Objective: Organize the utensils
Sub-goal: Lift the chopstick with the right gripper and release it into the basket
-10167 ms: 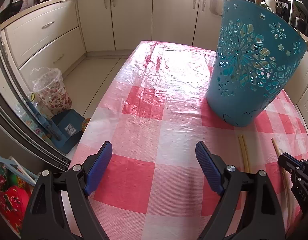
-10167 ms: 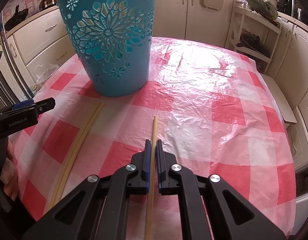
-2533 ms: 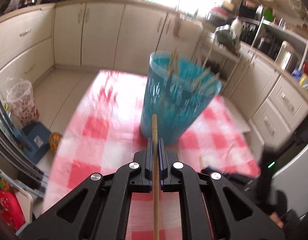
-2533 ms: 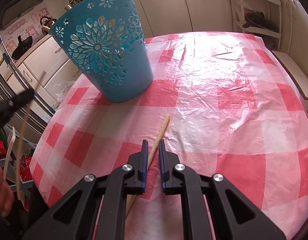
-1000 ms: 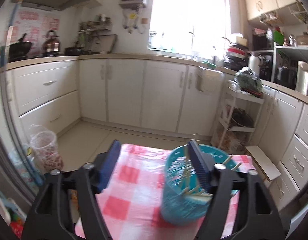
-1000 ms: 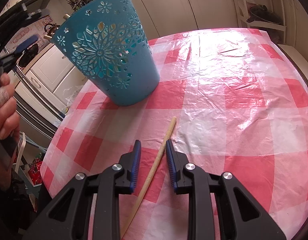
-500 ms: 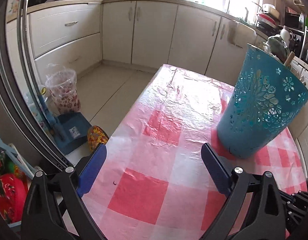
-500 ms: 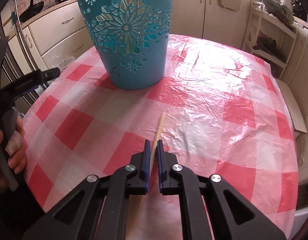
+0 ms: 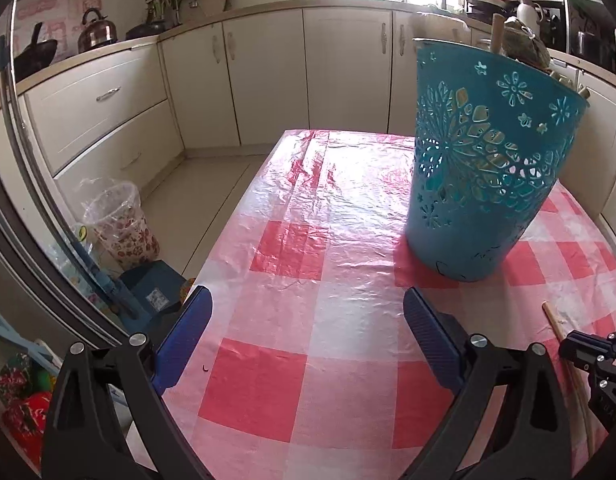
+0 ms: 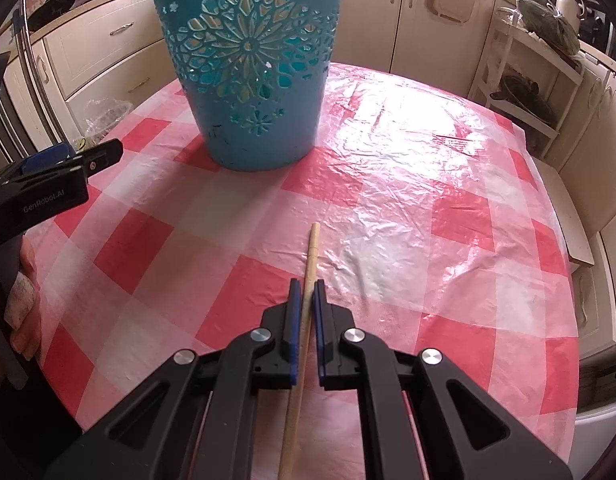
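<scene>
Right gripper [image 10: 305, 312]: blue pads narrowed around one wooden chopstick [image 10: 311, 252], which lies on the red-and-white checked tablecloth [image 10: 428, 208], tip pointing to the far side. Whether the pads fully pinch it cannot be told.
Left gripper [image 9: 306, 336]: jaws wide, nothing between them, above the near left cloth.
Blue cut-out basket [image 10: 248, 64]: upright at the far side, utensil handles showing above its rim.

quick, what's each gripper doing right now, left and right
Left gripper: jaws wide open, holding nothing, above the checked tablecloth.
Right gripper: jaws closed on the wooden chopstick.
</scene>
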`<state>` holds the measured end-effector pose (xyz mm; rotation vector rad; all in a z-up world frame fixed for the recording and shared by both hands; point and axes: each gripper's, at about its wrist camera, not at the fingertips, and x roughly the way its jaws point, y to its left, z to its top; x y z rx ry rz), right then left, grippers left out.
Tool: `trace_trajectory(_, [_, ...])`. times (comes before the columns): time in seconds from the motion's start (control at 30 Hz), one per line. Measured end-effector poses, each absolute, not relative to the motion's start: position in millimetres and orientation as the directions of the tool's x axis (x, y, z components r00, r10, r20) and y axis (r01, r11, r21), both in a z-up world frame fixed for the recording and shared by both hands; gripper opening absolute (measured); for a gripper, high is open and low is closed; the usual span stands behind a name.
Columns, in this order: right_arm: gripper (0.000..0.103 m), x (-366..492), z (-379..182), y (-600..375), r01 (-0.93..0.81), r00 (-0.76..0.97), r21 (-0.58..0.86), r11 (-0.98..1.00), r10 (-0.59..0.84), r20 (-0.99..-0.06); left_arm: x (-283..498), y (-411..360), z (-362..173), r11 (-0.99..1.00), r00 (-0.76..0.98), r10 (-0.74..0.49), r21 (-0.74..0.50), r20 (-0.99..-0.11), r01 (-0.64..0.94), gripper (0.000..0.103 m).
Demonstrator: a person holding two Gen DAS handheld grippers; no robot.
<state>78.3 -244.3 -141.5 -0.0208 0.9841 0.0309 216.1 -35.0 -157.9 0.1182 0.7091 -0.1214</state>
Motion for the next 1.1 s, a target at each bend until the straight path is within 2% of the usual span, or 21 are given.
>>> trace_trajectory(0.3, [0.006, 73.4, -139.1, -241.3, -0.044, 0.557, -0.008, 0.999, 0.018, -0.830, 216.7, -39.9, -158.1, 0.983, 0.748, -0.063, 0.090, -0.661, 0.162, 0.092])
trace_trajectory(0.5, [0.006, 61.8, -127.5, -261.2, -0.019, 0.604, 0.240, 0.971, 0.202, -0.771, 219.2, -40.7, -160.5, 0.981, 0.737, -0.067, 0.089, -0.672, 0.170, 0.093])
trace_trajectory(0.67, [0.006, 53.9, -70.7, -276.2, -0.076, 0.714, 0.430, 0.900, 0.350, -0.607, 223.1, -42.5, -163.3, 0.980, 0.721, -0.066, 0.093, -0.690, 0.178, 0.093])
trace_trajectory(0.8, [0.006, 69.6, -10.5, -274.5, -0.167, 0.798, 0.476, 0.864, 0.401, -0.449, 223.4, -42.8, -163.7, 0.980, 0.719, -0.064, 0.094, -0.692, 0.178, 0.093])
trace_trajectory(0.93, [0.006, 101.9, 38.7, -259.2, -0.226, 0.875, 0.456, 0.861, 0.385, -0.293, 224.5, -42.9, -164.3, 0.980, 0.714, -0.063, 0.094, -0.697, 0.177, 0.093])
trace_trajectory(1.1, [0.006, 162.8, 59.4, -246.8, -0.159, 0.947, 0.421, 0.893, 0.259, -0.191, 223.6, -41.4, -163.6, 0.980, 0.717, -0.067, 0.089, -0.693, 0.178, 0.093])
